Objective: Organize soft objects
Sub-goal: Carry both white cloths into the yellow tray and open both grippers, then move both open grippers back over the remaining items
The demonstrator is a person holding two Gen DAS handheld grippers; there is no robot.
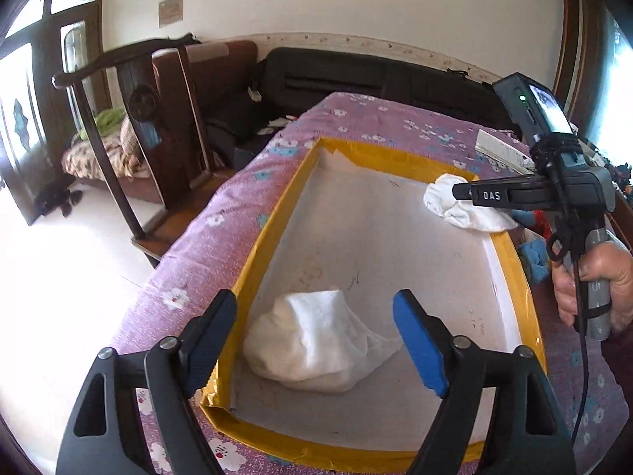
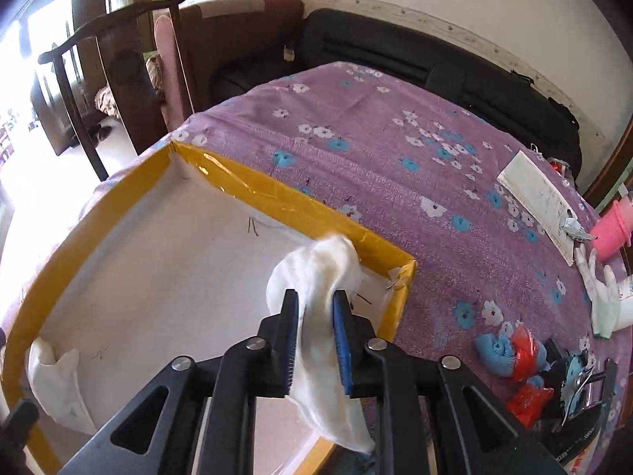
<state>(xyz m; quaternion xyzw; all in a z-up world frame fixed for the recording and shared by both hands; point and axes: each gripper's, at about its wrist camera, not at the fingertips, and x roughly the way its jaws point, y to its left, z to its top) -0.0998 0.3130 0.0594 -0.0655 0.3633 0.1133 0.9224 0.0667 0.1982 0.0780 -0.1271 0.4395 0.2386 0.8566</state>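
Note:
A shallow tray with a yellow taped rim (image 1: 273,229) (image 2: 277,194) and a white floor lies on the purple flowered tablecloth. One crumpled white cloth (image 1: 316,340) (image 2: 55,380) rests inside the tray at its near left corner. My left gripper (image 1: 314,297) hangs just above that cloth, open, its pads well clear of the fabric. A second white cloth (image 2: 316,273) (image 1: 455,202) drapes over the tray's far right corner. My right gripper (image 2: 315,293) (image 1: 461,194) is shut on it, with the fabric running between the narrow jaws.
Blue and red soft toys (image 2: 510,352) lie at the table's right, near a white glove (image 2: 601,289), a pink cup (image 2: 611,233) and a long white box (image 2: 538,198). A wooden chair (image 1: 118,118) and black sofa (image 1: 356,75) stand beyond. A hand (image 1: 593,281) holds the right gripper.

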